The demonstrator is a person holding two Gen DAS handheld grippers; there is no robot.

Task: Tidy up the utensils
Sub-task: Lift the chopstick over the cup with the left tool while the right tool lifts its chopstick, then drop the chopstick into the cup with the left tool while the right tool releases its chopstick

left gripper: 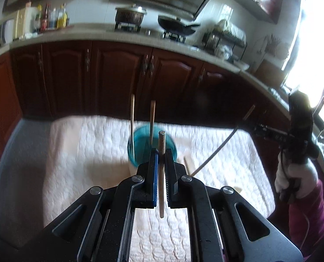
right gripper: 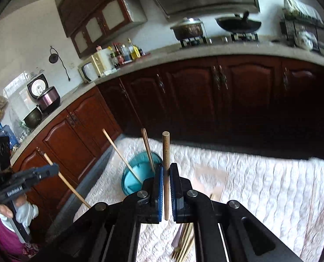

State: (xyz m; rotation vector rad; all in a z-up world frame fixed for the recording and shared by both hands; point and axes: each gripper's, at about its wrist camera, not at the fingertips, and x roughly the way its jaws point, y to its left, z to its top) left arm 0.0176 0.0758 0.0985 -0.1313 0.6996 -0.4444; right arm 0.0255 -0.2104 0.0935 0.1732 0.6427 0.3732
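Seen from the left wrist, the left gripper (left gripper: 161, 152) is pressed together on a brown chopstick (left gripper: 162, 170), which is held upright between the blue-edged pads, its tip poking out above and its lower end hanging below. A teal cup (left gripper: 140, 142) is found just behind the pads at 12 o'clock, on a white quilted cloth (left gripper: 85, 152); two pale sticks (left gripper: 132, 118) are stood in it, leaning slightly. At 3 o'clock the right gripper (left gripper: 248, 118) is seen, carried by a white-gloved hand (left gripper: 293, 174), with a thin stick pinched at its tip and slanting down toward the cloth. Dark wooden cabinets (left gripper: 118, 76) are ranged across 12 o'clock, blurred.

Seen from the right wrist, the right gripper (right gripper: 166, 170) is likewise clamped on a brown chopstick (right gripper: 166, 174), kept upright. The teal cup (right gripper: 135, 174) is placed at 11 o'clock of the pads, holding two sticks. At 9 o'clock the left gripper (right gripper: 57, 168) is shown gripping a pale stick (right gripper: 70, 185) that slants down, held by a gloved hand (right gripper: 26, 214). More utensils (right gripper: 183, 244) are laid on the cloth at 6 o'clock, partly hidden.
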